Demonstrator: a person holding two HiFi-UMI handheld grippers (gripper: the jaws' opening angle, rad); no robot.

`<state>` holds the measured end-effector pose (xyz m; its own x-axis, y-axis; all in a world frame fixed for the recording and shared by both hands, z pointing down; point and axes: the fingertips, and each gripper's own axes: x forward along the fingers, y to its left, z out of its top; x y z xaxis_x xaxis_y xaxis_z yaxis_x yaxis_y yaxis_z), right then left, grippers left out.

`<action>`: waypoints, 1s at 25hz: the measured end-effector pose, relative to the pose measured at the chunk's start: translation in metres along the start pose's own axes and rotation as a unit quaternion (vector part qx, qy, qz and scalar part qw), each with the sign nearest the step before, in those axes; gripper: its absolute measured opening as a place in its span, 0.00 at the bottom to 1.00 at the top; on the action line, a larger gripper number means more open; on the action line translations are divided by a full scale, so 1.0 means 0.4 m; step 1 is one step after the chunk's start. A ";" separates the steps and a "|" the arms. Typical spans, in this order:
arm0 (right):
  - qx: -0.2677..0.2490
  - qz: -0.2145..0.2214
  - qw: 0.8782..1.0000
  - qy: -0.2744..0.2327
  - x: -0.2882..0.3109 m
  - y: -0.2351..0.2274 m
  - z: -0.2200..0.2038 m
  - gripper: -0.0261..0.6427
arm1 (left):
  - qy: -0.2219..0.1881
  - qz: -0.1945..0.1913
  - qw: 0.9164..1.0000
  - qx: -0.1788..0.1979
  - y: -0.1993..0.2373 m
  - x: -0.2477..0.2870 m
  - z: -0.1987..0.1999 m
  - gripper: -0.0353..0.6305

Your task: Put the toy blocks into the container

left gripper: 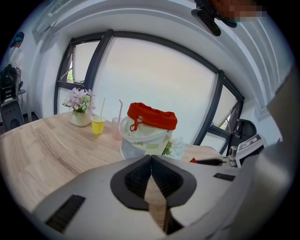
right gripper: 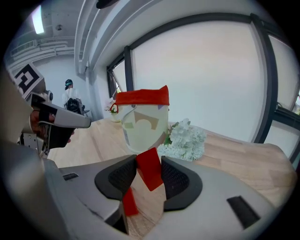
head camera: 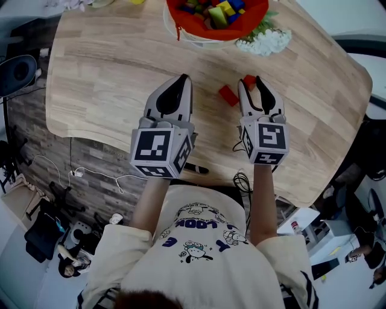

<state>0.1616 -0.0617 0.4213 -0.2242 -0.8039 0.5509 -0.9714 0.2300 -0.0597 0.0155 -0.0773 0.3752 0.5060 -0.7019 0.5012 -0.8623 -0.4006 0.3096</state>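
Your pale printed shirt [head camera: 199, 253] fills the bottom of the head view, with both forearms reaching forward over the wooden worktop [head camera: 102, 72] toward the container [head camera: 199, 41].

Container: a white bucket lined with red cloth, at the far edge of the worktop. Coloured toy blocks [head camera: 220, 12] already lie inside it. A bunch of white flowers [head camera: 265, 41] lies just beside the container on its right.

Right hand-held gripper [head camera: 249, 84]: on your side of the container, pointing at it. Its two pads clamp a red block [right gripper: 151, 171], which sits tilted between them.

Loose red block [head camera: 228, 95]: flat on the worktop on your side of the container, just left of the right hand-held gripper's tips and apart from the gripped block.

Left hand-held gripper [head camera: 183, 78]: also on your side of the container, left of the loose red block. Its jaws are closed tip to tip with nothing between them.

Left of the container, the left gripper view shows a yellow cup [left gripper: 97, 125] and a small vase of flowers [left gripper: 80, 117], both standing near it.
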 end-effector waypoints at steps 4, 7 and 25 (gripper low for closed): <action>0.003 -0.004 1.000 -0.022 -0.012 0.003 0.053 0.28 | -0.010 -0.003 1.000 0.004 0.000 -0.010 0.020 0.10; 0.002 -0.007 0.999 -0.035 -0.022 0.006 0.088 0.28 | -0.017 -0.004 1.000 0.005 0.001 -0.021 0.034 0.10; -0.034 -0.009 0.993 -0.109 -0.048 0.040 0.330 0.28 | -0.064 -0.014 0.998 0.015 0.019 -0.061 0.135 0.10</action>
<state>0.1400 -0.1150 0.2999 -0.2255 -0.9061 0.3580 -0.9695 0.2451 0.0097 -0.0043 -0.0948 0.3216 0.5260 -0.7589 0.3840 -0.8486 -0.4381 0.2966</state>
